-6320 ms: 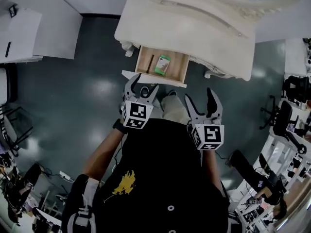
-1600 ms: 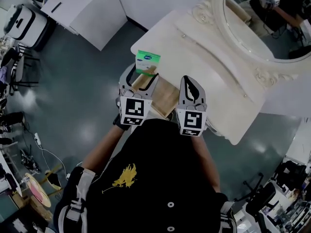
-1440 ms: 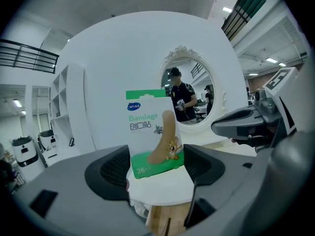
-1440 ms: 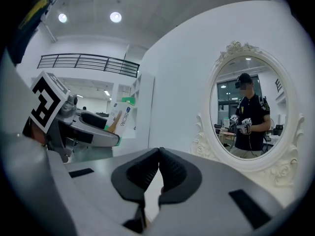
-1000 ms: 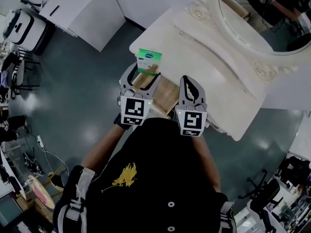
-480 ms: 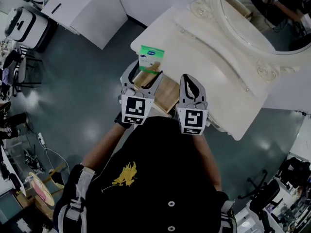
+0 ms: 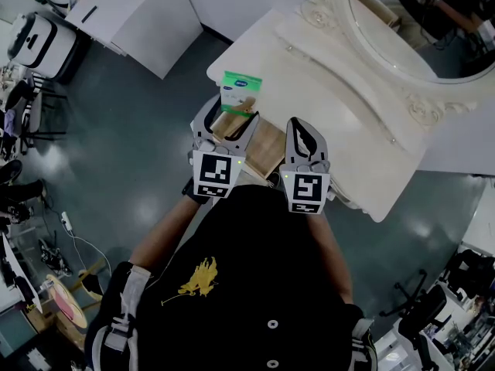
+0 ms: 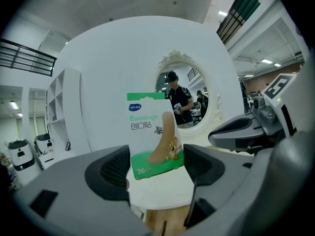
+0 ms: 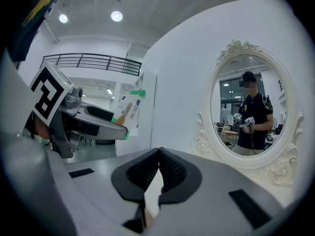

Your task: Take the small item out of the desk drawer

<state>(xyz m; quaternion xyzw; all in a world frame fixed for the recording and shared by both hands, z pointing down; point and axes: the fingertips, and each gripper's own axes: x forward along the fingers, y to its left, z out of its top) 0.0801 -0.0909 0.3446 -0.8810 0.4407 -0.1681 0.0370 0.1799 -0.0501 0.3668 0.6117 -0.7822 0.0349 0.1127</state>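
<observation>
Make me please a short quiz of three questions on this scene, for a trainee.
1. What do the jaws of the left gripper close on?
2. True or false: the jaws of the right gripper stand wide apart.
3. The drawer of the desk is: A open, B closed, C taken out and on the floor.
Key: 1 the bandage box; 2 false, they are together and empty; 3 A.
</observation>
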